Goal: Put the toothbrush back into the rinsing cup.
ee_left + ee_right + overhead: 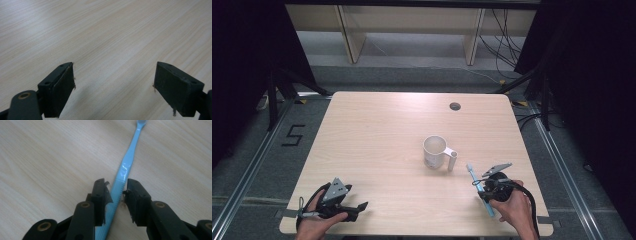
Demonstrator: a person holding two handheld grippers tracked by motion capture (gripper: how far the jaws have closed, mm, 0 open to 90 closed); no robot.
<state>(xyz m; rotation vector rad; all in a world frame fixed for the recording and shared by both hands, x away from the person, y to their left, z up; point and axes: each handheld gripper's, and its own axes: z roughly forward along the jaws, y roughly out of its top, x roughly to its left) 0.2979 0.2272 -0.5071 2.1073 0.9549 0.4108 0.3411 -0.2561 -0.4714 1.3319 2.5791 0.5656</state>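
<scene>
A person sits at a pale wooden desk (pixel 377 135), holding a two-jaw gripper in each hand; the forearms come in from the near edge.

The right gripper (pixel 478 183) is at the near right part of the desk. A light blue toothbrush (pixel 124 171) lies flat on the wood there, its bristle head pointing away from the person and its handle running back under the gripper. In the right gripper view the handle passes between the two black fingers (pixel 100 195). The fingers stand narrowly apart, one on each side of the handle. The left one sits right against the handle; the right one shows a thin strip of wood between it and the plastic, so the brush is framed by them and not squeezed. The ribbed part of the handle lies level with the fingertips, and the smooth neck and head reach well beyond them.

A white mug (pixel 435 151) stands upright near the middle of the desk, its handle turned toward the near right. The brush head lies near that handle, a little apart from it.

The left gripper (pixel 362 206) rests at the near left corner, well apart from the mug and the brush. In the left gripper view its fingers (pixel 61 87) are spread wide over bare wood, with nothing between them
</scene>
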